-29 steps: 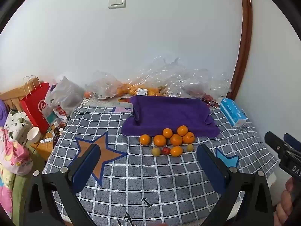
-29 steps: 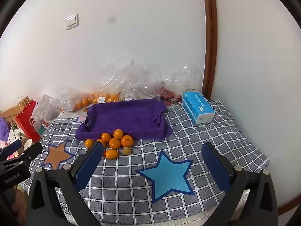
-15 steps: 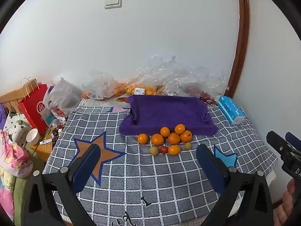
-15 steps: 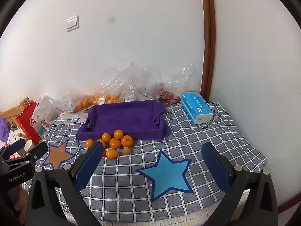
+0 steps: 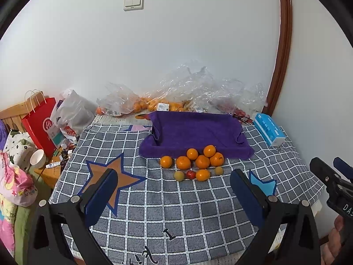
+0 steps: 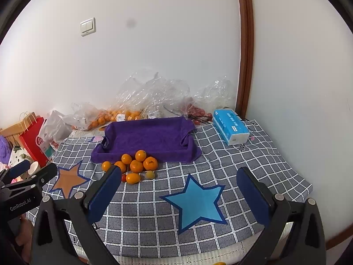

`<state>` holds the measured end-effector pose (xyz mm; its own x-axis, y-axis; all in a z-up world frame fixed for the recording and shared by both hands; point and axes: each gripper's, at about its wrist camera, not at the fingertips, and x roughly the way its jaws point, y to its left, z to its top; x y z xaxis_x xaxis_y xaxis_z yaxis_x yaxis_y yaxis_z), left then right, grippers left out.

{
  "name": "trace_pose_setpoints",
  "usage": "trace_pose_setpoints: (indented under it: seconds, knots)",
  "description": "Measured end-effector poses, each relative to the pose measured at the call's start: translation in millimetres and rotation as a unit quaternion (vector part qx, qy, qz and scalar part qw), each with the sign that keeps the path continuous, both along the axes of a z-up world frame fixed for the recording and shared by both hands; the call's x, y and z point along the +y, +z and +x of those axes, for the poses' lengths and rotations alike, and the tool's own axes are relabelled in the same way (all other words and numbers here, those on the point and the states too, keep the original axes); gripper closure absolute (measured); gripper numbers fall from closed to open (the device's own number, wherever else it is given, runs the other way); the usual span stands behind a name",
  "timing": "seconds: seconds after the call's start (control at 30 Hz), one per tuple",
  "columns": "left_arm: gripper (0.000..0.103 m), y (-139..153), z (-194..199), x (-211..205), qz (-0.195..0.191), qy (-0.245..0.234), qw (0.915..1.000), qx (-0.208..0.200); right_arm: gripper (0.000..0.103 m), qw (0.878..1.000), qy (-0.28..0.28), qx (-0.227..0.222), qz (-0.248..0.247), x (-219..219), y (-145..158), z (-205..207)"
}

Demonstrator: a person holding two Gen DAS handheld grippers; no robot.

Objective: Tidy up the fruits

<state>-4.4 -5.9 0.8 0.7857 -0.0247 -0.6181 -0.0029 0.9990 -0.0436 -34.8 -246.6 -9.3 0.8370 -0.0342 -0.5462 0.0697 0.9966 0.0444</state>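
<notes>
**Both claws spread wide over the checked cloth, fruit heaped at the purple tray**

The left gripper [image 5: 174, 190] hangs above the checked cloth [image 5: 176, 212] with its blue pads far apart and nothing between them. The right gripper [image 6: 178, 185] is likewise spread wide and empty, on the near side of the purple tray [image 6: 145, 139], over a blue star [image 6: 196, 201] printed on the cloth.

The oranges [image 5: 194, 158] lie in a loose heap touching the tray's near edge, on the cloth and not inside the tray. Just in front of the heap, further from the tray, sit two small yellowish fruits [image 5: 179, 175], a small red fruit [image 5: 190, 174] and one more orange between them. An orange star [image 5: 110, 174] is printed on the cloth to the left of the tray's near corner.

Behind the tray, against the wall, lie clear plastic bags [image 5: 198, 92] with more oranges in them. A blue tissue pack [image 6: 230, 129] rests to the right of the tray, and a red paper bag [image 5: 40, 123] stands well off to its left.
</notes>
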Motion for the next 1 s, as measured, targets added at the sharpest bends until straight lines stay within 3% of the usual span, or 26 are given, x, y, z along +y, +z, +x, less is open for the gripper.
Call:
trace_pose_setpoints:
  seconds: [1.0]
  knots:
    - [0.001, 10, -4, -2, 0.000, -0.008, 0.9999, -0.010, 0.001, 1.000, 0.004, -0.007, 0.005, 3, 0, -4]
